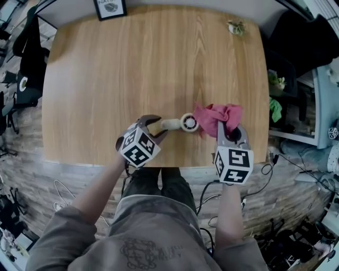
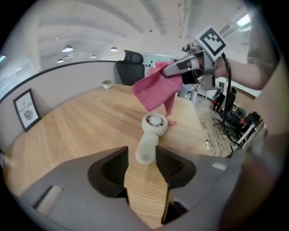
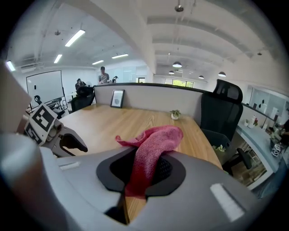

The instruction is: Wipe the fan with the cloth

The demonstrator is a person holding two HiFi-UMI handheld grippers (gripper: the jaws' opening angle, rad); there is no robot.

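Observation:
A small cream hand-held fan [image 1: 183,123] lies on the wooden table [image 1: 132,69], round head to the right. My left gripper [image 1: 158,127] is open around the end of the fan's handle [image 2: 145,151]; a thin gap shows beside the handle. My right gripper [image 1: 229,128] is shut on a pink cloth [image 1: 214,114], which hangs over the table just right of the fan's head. In the left gripper view the cloth [image 2: 156,88] dangles from the right gripper [image 2: 174,68] above the fan's head [image 2: 155,122]. In the right gripper view the cloth [image 3: 151,144] runs between the pads.
A framed picture [image 1: 110,8] stands at the table's far edge and a small potted plant [image 1: 236,27] at its far right corner. A black office chair [image 3: 221,113] stands beyond the right side. Cables lie on the floor by the near edge [image 1: 280,159].

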